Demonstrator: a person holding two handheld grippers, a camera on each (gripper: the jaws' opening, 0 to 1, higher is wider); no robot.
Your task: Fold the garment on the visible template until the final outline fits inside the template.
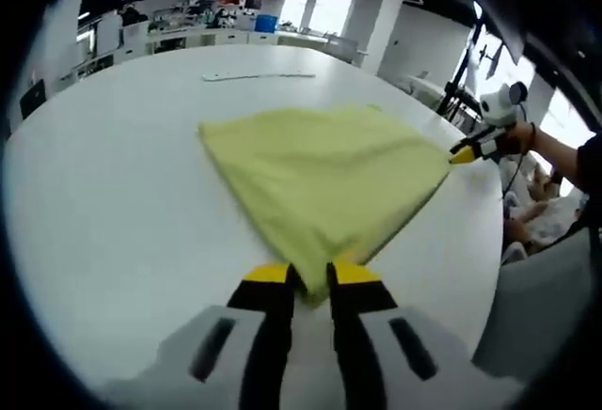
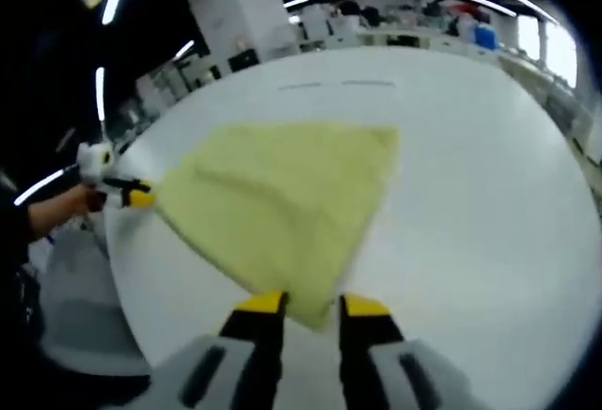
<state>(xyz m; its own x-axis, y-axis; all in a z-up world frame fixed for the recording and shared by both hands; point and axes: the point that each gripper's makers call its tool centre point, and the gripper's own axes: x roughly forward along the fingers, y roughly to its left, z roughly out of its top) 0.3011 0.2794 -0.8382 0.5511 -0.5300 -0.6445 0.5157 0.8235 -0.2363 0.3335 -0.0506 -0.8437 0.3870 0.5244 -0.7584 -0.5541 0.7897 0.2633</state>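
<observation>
A yellow garment (image 1: 324, 180) lies spread on the round white table (image 1: 113, 212), roughly triangular in outline. In the left gripper view, my left gripper (image 1: 313, 276) is shut on its near corner, which sits between the yellow-tipped jaws. The right gripper (image 1: 463, 154), held by a hand, pinches the garment's right corner at the table's edge. In the right gripper view the same garment (image 2: 282, 203) runs away from my right gripper (image 2: 313, 308), shut on its near corner. The left gripper (image 2: 139, 197) holds the corner at the left.
A thin pale strip (image 1: 259, 76) lies on the table beyond the garment, seen also as a faint strip (image 2: 339, 84) in the right gripper view. A person's arm (image 1: 564, 151) reaches in past the table edge. Desks and pillars stand behind.
</observation>
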